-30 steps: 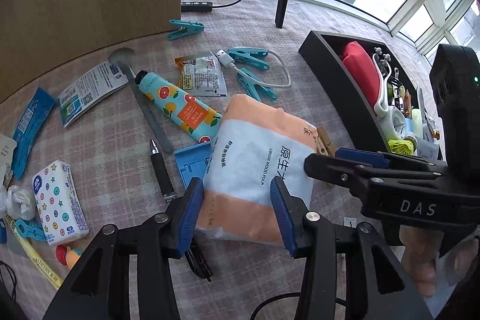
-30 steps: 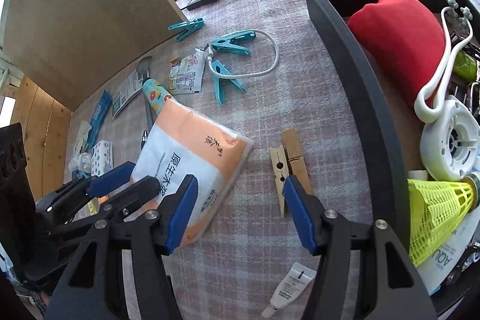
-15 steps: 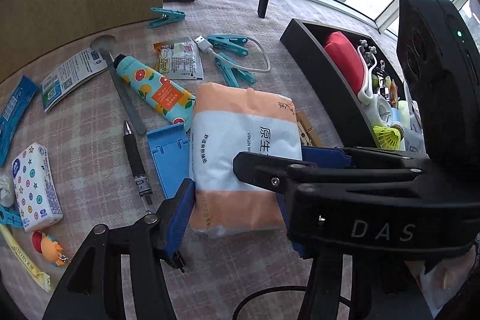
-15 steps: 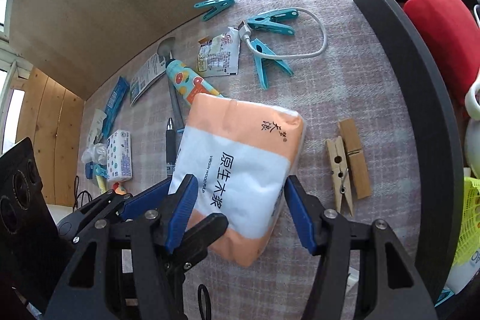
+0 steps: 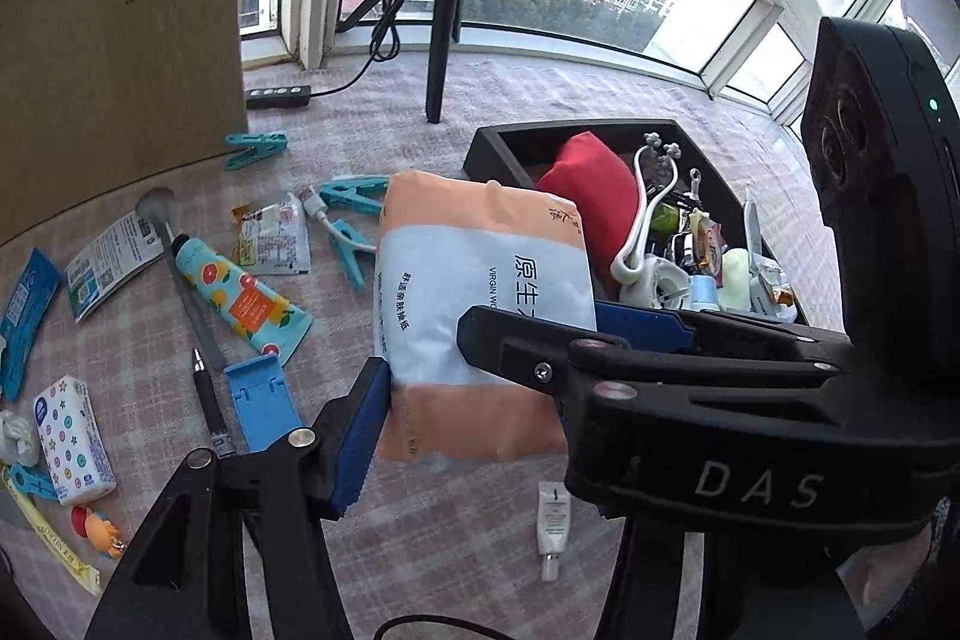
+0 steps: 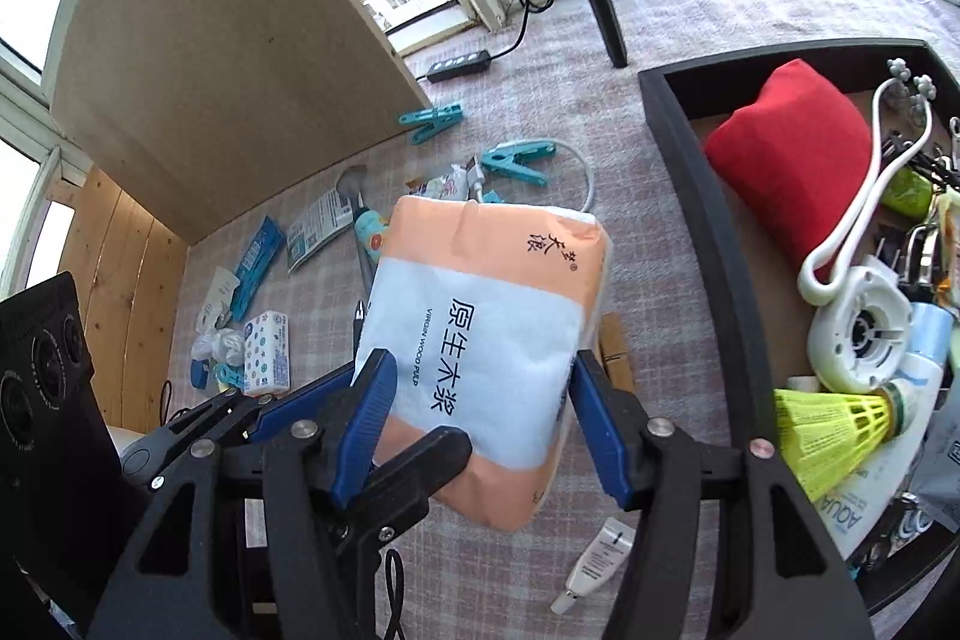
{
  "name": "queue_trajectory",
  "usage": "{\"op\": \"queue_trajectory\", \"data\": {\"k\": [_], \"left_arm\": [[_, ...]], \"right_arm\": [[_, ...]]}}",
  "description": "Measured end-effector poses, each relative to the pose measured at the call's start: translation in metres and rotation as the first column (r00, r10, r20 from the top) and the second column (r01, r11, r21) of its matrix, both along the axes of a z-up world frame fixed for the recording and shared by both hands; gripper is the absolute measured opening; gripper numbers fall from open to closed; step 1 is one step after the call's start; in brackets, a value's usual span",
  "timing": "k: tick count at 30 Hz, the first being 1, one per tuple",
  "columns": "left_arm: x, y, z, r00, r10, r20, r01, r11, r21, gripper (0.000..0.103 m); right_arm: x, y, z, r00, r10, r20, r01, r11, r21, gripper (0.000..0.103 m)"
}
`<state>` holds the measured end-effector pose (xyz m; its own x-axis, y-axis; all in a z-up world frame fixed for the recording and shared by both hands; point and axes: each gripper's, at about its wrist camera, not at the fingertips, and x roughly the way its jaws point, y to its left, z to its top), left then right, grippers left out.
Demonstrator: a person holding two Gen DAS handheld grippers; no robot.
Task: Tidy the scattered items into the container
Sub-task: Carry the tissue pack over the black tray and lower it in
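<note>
Lifted since the earlier frame: tissue pack [image 6: 480,340], then flat on the tabletop [image 5: 420,538], now clear of it and tipped toward the tray [image 5: 486,148], with both hand-held grippers risen alongside.

Item: tissue pack, orange and pale blue, soft plastic wrap. Held at its near end, just beside the tray's near wall, not yet over it.

Right hand-held gripper [image 6: 483,412]: blue pads pressed against both sides of the pack, pinching it across its width.

Left hand-held gripper [image 5: 474,388]: one pad against the pack's left edge; the other pad was hidden behind the right tool, so a grip there is likely but not fully shown.

Tray: black, already crowded with a red pouch [image 6: 792,160], white fan [image 6: 858,328], yellow shuttlecock [image 6: 834,424] and bottles. Free room appeared only at the end nearest the red pouch.

Left on the tabletop, on the side away from the tray: hand cream tube [image 5: 240,298], pen [image 5: 207,400], blue stand [image 5: 261,400], teal clips [image 5: 348,220], sachets, small tissue packet [image 5: 72,436]. Small white tube [image 5: 552,520] lay below the pack.

Judgement: pick complete, carry to tray under way; many items remain. A two-handed hold on a soft pack could sag or slip if either side loosened.
</note>
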<state>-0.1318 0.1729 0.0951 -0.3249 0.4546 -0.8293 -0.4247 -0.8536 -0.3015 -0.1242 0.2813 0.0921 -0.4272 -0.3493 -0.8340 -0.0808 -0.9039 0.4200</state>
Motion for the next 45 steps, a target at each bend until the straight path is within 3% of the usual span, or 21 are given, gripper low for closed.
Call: {"op": "queue_trajectory", "data": {"k": [8,16,25,28,30,32,33,45], "left_arm": [[0.0,0.077,0.026,0.991,-0.124,-0.056,0.125,0.992,0.022,0.053],[0.012,0.156,0.043,0.962,-0.26,-0.086,0.264,0.964,0.03,0.053],[0.024,0.218,0.055,0.939,-0.325,-0.116,0.328,0.944,0.011,0.053],[0.026,0.226,0.058,0.937,-0.324,-0.133,0.327,0.945,0.004,0.054],[0.023,0.228,0.058,0.948,-0.29,-0.128,0.292,0.956,-0.004,0.063],[0.019,0.226,0.057,0.959,-0.258,-0.114,0.259,0.966,-0.008,0.072],[0.019,0.225,0.056,0.96,-0.256,-0.11,0.257,0.967,-0.006,0.072],[0.022,0.193,0.053,0.965,-0.235,-0.116,0.234,0.972,-0.021,0.072]], "right_arm": [[0.017,0.075,0.03,0.987,-0.146,-0.066,0.148,0.989,0.02,0.059],[0.048,0.152,0.047,0.95,-0.296,-0.102,0.301,0.953,0.034,0.059],[0.075,0.208,0.06,0.911,-0.392,-0.127,0.4,0.915,0.053,0.059],[0.079,0.215,0.066,0.907,-0.394,-0.152,0.408,0.91,0.076,0.06],[0.083,0.219,0.07,0.888,-0.423,-0.178,0.445,0.889,0.106,0.061],[0.088,0.223,0.072,0.862,-0.462,-0.206,0.494,0.857,0.145,0.073],[0.09,0.224,0.072,0.858,-0.468,-0.212,0.502,0.853,0.145,0.074],[0.082,0.203,0.065,0.891,-0.411,-0.192,0.439,0.887,0.143,0.074]]}}
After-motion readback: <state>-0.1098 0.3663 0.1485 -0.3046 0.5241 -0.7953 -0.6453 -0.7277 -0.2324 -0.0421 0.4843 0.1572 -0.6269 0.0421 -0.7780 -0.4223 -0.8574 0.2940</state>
